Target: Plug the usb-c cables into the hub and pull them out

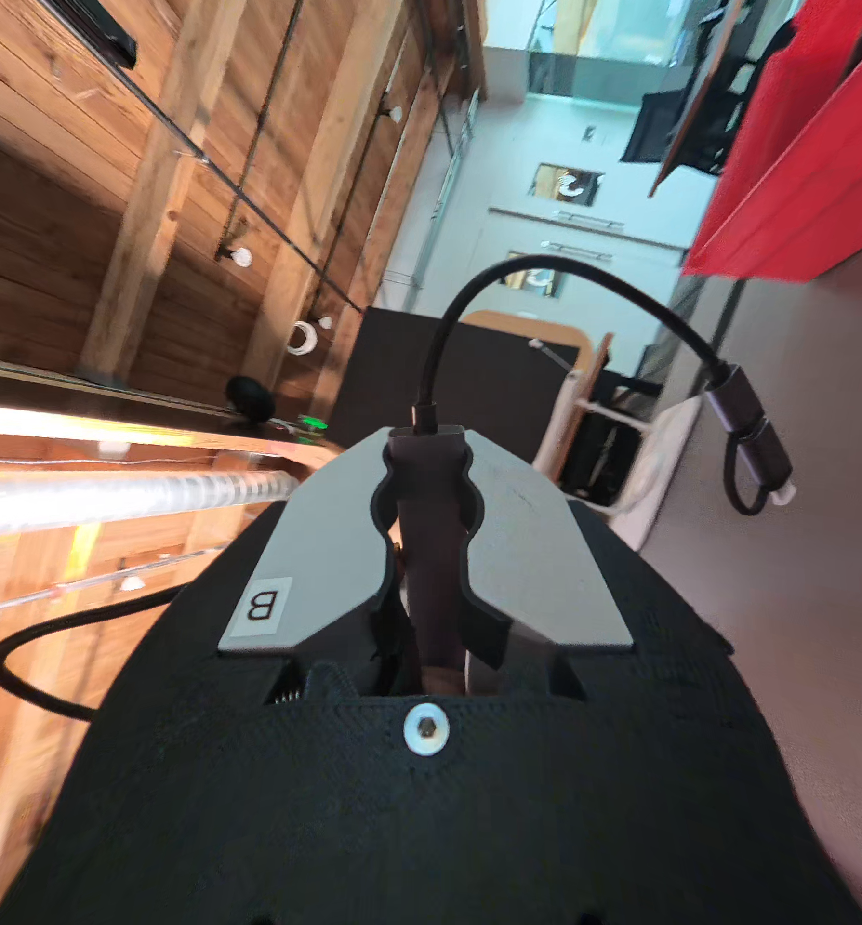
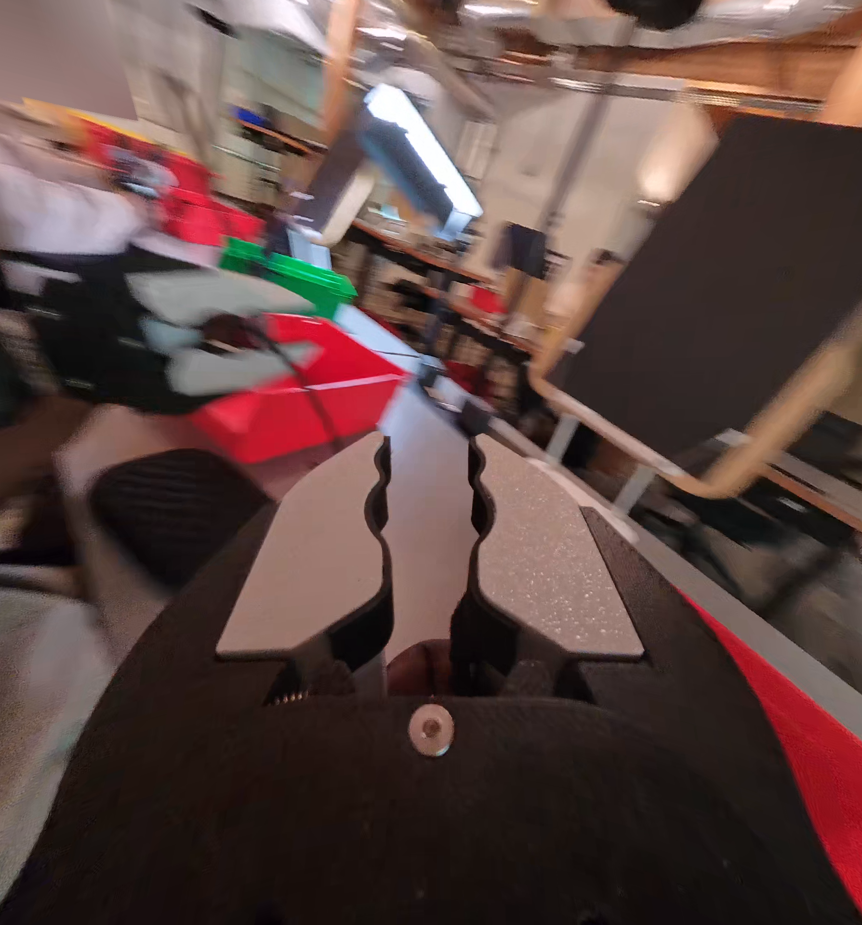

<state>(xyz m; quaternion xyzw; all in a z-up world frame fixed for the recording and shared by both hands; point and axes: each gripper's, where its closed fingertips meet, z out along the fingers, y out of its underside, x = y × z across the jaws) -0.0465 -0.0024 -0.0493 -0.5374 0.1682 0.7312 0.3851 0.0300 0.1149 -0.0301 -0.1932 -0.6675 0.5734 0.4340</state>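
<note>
My left gripper [image 1: 426, 440] is shut on a slim dark grey hub [image 1: 431, 525], which lies lengthwise between the fingers and is lifted and tilted toward the ceiling. The hub's short black cable [image 1: 544, 270] arches up from its front end and down to the right. It ends in a dark plug [image 1: 749, 420] with a small looped adapter, hanging free. My right gripper [image 2: 429, 445] is open and empty above a grey table [image 2: 424, 480]. The left gripper also shows, blurred, in the right wrist view [image 2: 238, 330], with a dark cable [image 2: 313, 395] hanging from it.
Red bins [image 2: 318, 400] and a green bin [image 2: 288, 275] stand on the table beyond my right gripper. A red bin [image 1: 794, 175] shows in the left wrist view. A black panel [image 2: 744, 300] in a wooden frame stands at the right. A braided black cable [image 1: 28, 650] loops at the left. My right fingertips sit around 15 centimeters from my left ones.
</note>
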